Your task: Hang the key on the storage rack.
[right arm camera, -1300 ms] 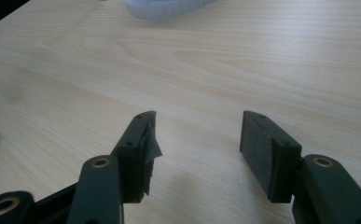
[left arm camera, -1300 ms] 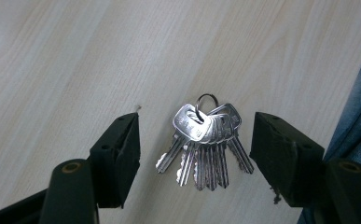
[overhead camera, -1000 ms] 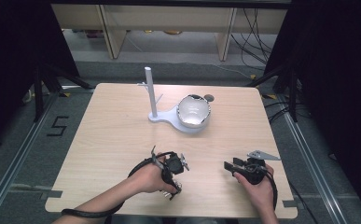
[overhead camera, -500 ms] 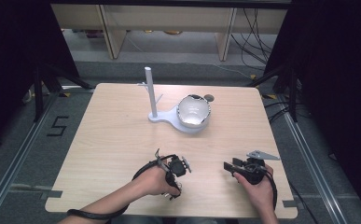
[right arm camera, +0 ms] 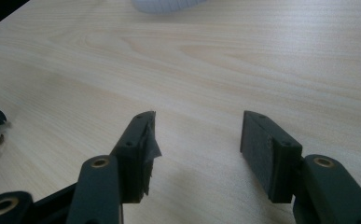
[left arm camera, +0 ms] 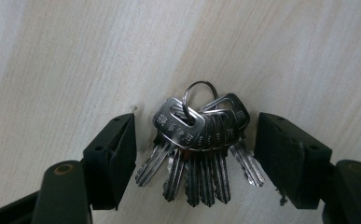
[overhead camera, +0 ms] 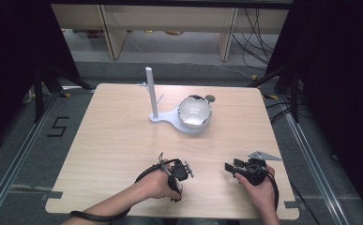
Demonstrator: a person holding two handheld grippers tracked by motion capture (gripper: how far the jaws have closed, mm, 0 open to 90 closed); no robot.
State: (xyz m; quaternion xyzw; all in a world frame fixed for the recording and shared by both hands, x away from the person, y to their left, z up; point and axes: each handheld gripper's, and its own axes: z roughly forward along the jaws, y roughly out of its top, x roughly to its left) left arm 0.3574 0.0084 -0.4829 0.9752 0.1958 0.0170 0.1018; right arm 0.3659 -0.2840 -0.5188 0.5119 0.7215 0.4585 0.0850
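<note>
While the left gripper [left arm camera: 194, 154] points down at the desk [overhead camera: 109, 140], its jaws stand wide apart on either side of a bunch of keys [left arm camera: 199, 149], and neither pad touches the metal. The jaws have just been opening to their widest, so the bunch sits between them but is not held. Compared with a second ago, the high view shows the left hand [overhead camera: 158, 183] in much the same spot near the front edge, with the gripper head turned only slightly; nothing else on the desk has shifted.

The keys lie flat on the wood, fanned out from a single split ring [left arm camera: 197, 93], blades pointing back toward the gripper body. Taking the white stand [overhead camera: 170, 115] as the landmark, the keys are well in front of it, toward the person, and a little to the left of its base. The stand's upright post has small pegs, and a bowl-shaped white object [overhead camera: 194, 111] rests on its right-hand foot.

The right gripper [right arm camera: 197, 140] waits to the right of the keys, also well in front of the stand; its jaws are open with only bare wood between them.

My reading is that the widened jaws are set up for a pickup: the gap now clears the whole fan, so closing should pinch the bunch. A likely aim is hanging the ring on a peg, though that is only a guess.
</note>
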